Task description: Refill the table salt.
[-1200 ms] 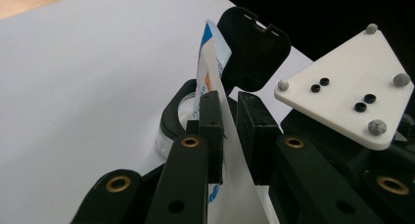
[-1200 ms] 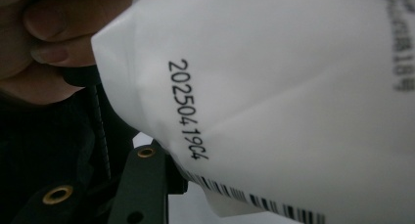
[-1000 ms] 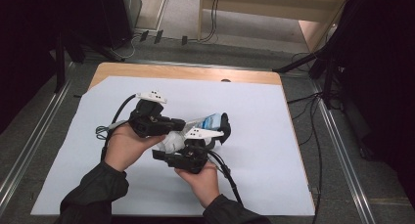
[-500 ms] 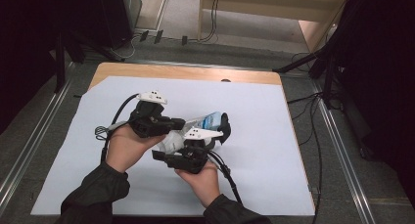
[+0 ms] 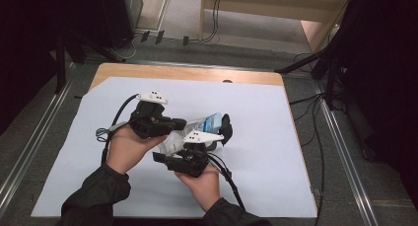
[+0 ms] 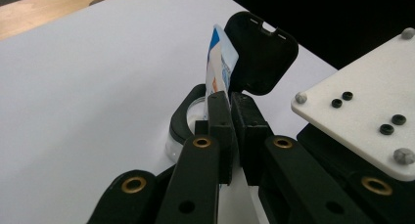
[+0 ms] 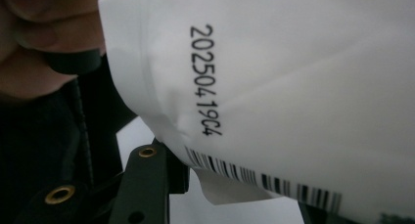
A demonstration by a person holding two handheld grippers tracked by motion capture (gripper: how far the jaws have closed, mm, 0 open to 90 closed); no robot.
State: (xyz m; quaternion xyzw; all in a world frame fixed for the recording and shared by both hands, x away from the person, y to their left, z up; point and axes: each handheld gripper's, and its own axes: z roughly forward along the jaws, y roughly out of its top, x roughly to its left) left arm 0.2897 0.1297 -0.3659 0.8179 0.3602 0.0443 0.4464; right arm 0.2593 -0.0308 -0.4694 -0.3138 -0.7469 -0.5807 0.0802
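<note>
Little is seen to have moved since the earlier frames: both hands and the pack are kept at the same spot, mid-desk, slightly toward the near edge

A soft white pack [image 5: 194,132] with a blue-printed end and a black flip cap [image 5: 226,129], open, is held between the two grippers above the white sheet [image 5: 276,162] covering the desk [image 5: 197,73]

Left gripper [image 6: 229,131]: jaws clenched on a thin edge of the pack, as seen in the left gripper view; blue and white print rises just beyond the jaws, with the open cap [image 6: 259,50] behind it and a black ring opening [image 6: 188,117] below

Right gripper [image 5: 197,149]: in the high view it is held just near-side of the pack. In the right gripper view the pack's white back [image 7: 293,87] lies close to the lens, printed 20250419C4, with a barcode [image 7: 259,180] beneath. Jaw state cannot be told; the jaws' tips are hidden by the pack

Cables [image 5: 111,130] trail from both grippers toward the near edge
</note>
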